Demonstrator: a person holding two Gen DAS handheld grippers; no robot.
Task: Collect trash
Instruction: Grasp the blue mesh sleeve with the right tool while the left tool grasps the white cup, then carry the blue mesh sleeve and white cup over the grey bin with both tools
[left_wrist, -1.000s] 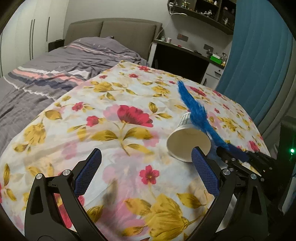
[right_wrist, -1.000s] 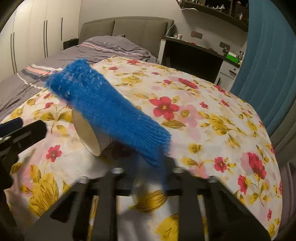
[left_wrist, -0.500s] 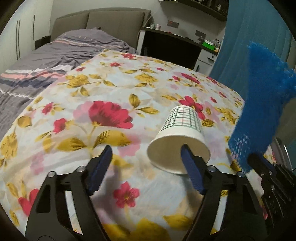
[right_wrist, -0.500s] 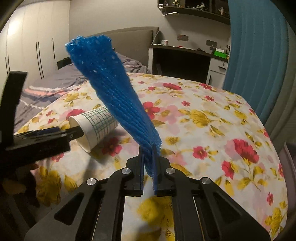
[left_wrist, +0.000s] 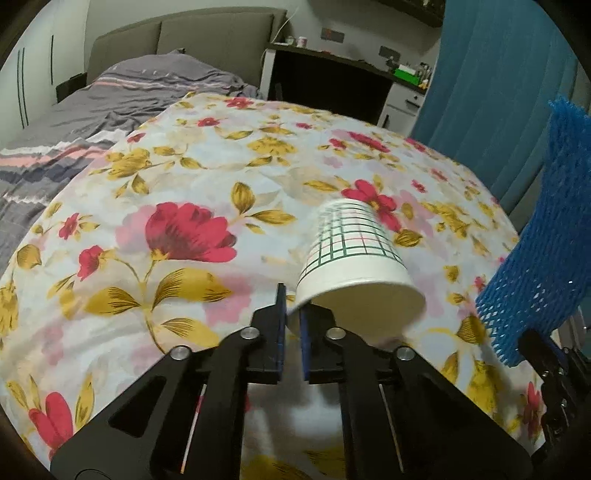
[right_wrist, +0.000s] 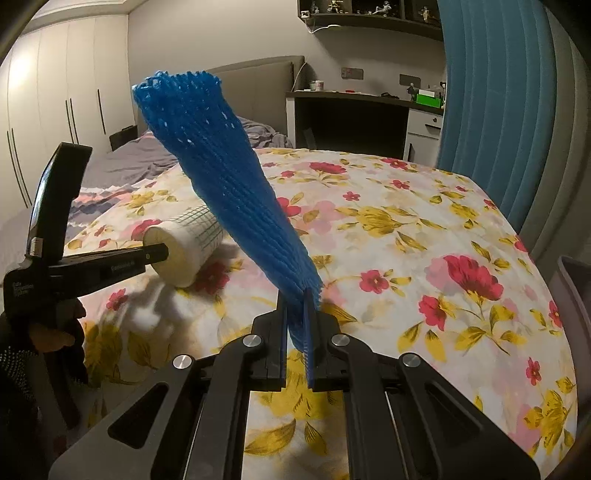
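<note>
Up front, L gripper (left_wrist: 291, 314) pinching cup (left_wrist: 354, 254) rim, R gripper (right_wrist: 295, 325) clamping blue mesh (right_wrist: 229, 184)

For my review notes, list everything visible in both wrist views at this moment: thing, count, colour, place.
White paper cup with green grid print: one, on its side on the table, rim pinched by the left gripper.
Blue foam mesh sleeve: one, standing up from the right gripper.
Floral tablecloth: one, white with red and yellow flowers, covering the table.
Bed with grey striped bedding: one, behind the table.
Dark desk: one, against the far wall.
Blue curtain: one, right side.
Left gripper: black, shut on the cup rim.
Right gripper: black, shut on the sleeve.
</note>
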